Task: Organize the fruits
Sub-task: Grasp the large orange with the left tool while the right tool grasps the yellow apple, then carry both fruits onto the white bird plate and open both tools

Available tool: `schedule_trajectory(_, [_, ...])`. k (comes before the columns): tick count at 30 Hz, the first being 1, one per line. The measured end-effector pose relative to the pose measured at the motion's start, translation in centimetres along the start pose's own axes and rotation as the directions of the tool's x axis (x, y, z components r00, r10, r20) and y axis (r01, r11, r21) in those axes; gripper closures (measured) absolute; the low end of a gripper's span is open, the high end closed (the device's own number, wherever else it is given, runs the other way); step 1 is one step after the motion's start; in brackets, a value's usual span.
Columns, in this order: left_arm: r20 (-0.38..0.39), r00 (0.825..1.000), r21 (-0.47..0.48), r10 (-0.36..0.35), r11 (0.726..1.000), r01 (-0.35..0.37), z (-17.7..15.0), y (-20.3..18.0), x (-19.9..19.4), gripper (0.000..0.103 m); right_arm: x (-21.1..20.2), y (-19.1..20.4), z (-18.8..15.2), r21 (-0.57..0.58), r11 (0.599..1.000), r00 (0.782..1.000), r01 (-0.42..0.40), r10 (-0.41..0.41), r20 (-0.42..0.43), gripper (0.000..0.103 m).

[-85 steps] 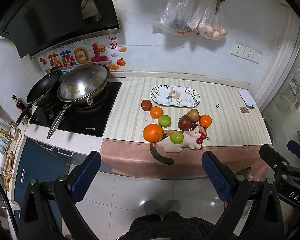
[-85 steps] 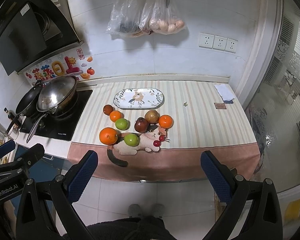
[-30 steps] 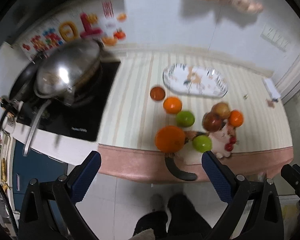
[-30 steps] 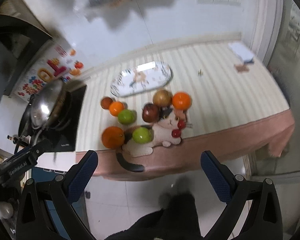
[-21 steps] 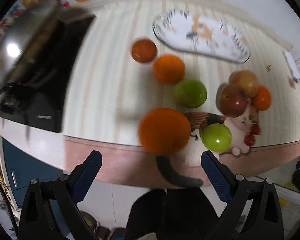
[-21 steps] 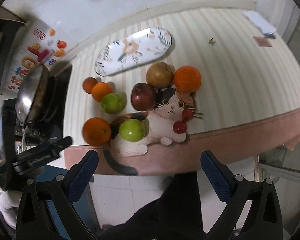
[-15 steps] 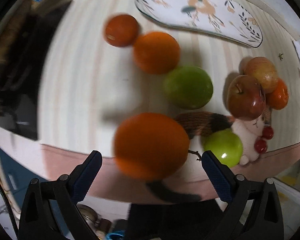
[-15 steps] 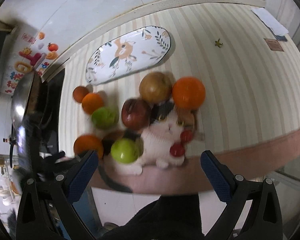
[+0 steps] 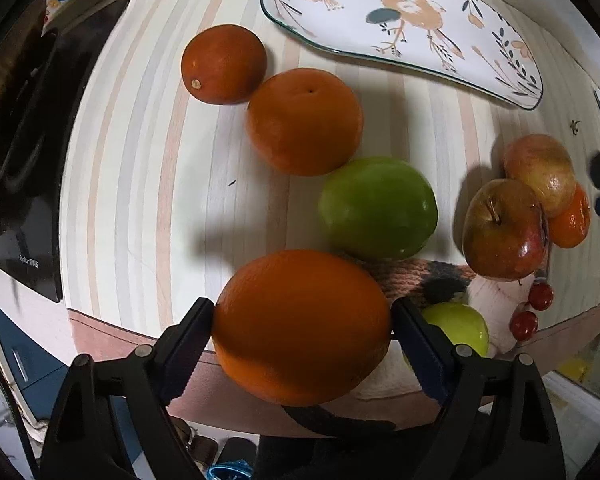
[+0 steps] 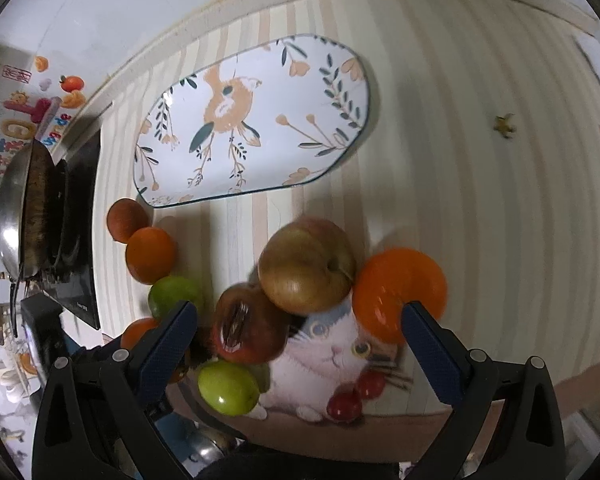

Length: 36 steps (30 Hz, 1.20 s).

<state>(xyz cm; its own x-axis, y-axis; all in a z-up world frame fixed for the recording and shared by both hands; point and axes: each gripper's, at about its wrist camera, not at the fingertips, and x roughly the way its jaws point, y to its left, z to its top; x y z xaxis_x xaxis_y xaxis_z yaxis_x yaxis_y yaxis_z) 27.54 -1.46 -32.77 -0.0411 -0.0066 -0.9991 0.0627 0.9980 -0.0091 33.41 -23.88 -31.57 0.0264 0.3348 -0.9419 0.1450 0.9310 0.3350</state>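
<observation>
My left gripper (image 9: 302,312) points straight down over the counter's front edge. Its jaws are closing, and both pads touch the sides of the large orange (image 9: 300,328) between them. Behind it lie a green apple (image 9: 378,208), a medium orange (image 9: 304,120) and a small dark orange (image 9: 224,64). My right gripper (image 10: 298,308) hangs open above a yellowish apple (image 10: 306,266) and a red apple (image 10: 248,328), touching neither. An orange (image 10: 396,292) lies by its right finger. The floral oval plate (image 10: 260,120) at the back holds nothing.
A cat-shaped mat (image 10: 332,360) carries a light green apple (image 10: 228,388) and two cherry tomatoes (image 10: 344,406). A wok (image 10: 16,216) sits on the black stove (image 10: 80,240) at the left. The counter edge runs just under both grippers, with floor below.
Both grippers came down from above the floor toward the fruit. The left one has settled around the large orange and narrowed onto it. The right one moved in over the two apples.
</observation>
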Motion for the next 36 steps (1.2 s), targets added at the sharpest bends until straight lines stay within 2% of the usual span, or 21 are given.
schedule_trajectory(3, [-0.021, 1.0, 0.011, 0.005, 1.0, -0.005, 0.1, 0.4, 0.2, 0.013, 1.6, 0.7, 1.2, -0.041, 0.999, 0.999, 0.008, -0.01, -0.048, 0.002])
schedule_trajectory(6, [-0.034, 0.999, 0.015, -0.001, 1.0, 0.002, 0.6, 0.1, 0.9, 0.013, 2.7, 2.3, 2.3, -0.136, 0.987, 0.993, 0.09, -0.099, -0.065, 0.005])
schedule_trajectory(8, [-0.051, 0.999, 0.028, -0.008, 1.0, 0.01, 1.1, 0.2, 1.4, 0.012, 3.6, 3.1, 2.9, -0.185, 0.977, 0.987, 0.109, -0.129, -0.097, 0.006])
schedule_trajectory(9, [-0.063, 0.998, 0.024, -0.012, 1.0, 0.014, 1.8, 0.4, 2.0, 0.012, 4.1, 3.5, 3.1, -0.211, 0.969, 0.982, 0.127, -0.153, -0.111, 0.008])
schedule_trajectory(11, [-0.095, 0.995, 0.004, -0.024, 1.0, 0.024, 2.4, 0.8, 2.6, 0.012, 5.0, 4.1, 3.3, -0.239, 0.96, 0.974, 0.148, -0.183, -0.135, 0.018])
schedule_trajectory(13, [-0.12, 0.992, -0.012, -0.035, 0.999, 0.034, 2.7, 1.5, 3.6, 0.012, 5.7, 4.3, 3.5, -0.239, 0.96, 0.971, 0.142, -0.182, -0.154, 0.019])
schedule_trajectory(17, [-0.105, 0.994, -0.028, -0.037, 0.999, 0.034, 3.1, 2.5, 3.8, 0.013, 6.7, 4.9, 3.4, -0.276, 0.941, 0.959, 0.197, -0.243, -0.144, 0.024])
schedule_trajectory(20, [-0.092, 0.995, -0.05, -0.038, 0.998, 0.034, 2.9, 2.8, 3.9, 0.014, 7.4, 4.7, 3.4, -0.274, 0.939, 0.956, 0.207, -0.254, -0.146, 0.03])
schedule_trajectory(25, [-0.058, 0.998, -0.074, -0.008, 0.997, 0.003, 1.6, 3.0, 3.7, 0.015, 7.4, 4.0, 2.8, -0.256, 0.949, 0.969, 0.183, -0.219, -0.118, 0.03])
schedule_trajectory(30, [-0.031, 0.999, -0.089, -0.026, 0.996, 0.023, 1.4, 4.4, 1.6, 0.015, 5.7, 3.4, 1.7, -0.24, 0.96, 0.981, 0.146, -0.172, -0.09, 0.03])
schedule_trajectory(33, [-0.008, 0.998, -0.107, -0.062, 0.992, 0.061, 1.6, 5.2, -0.4, 0.015, 4.6, 3.6, 1.6, -0.226, 0.968, 0.988, 0.11, -0.131, -0.08, 0.03])
schedule_trajectory(34, [0.008, 0.999, -0.146, -0.034, 0.989, 0.034, 1.9, 5.7, -1.1, 0.015, 4.2, 3.8, 1.5, -0.222, 0.97, 0.99, 0.097, -0.117, -0.076, 0.03])
schedule_trajectory(36, [0.043, 0.996, -0.155, -0.076, 0.985, 0.082, 2.5, 6.2, -3.3, 0.015, 3.2, 4.0, 1.8, -0.213, 0.974, 0.994, 0.074, -0.09, -0.066, 0.03])
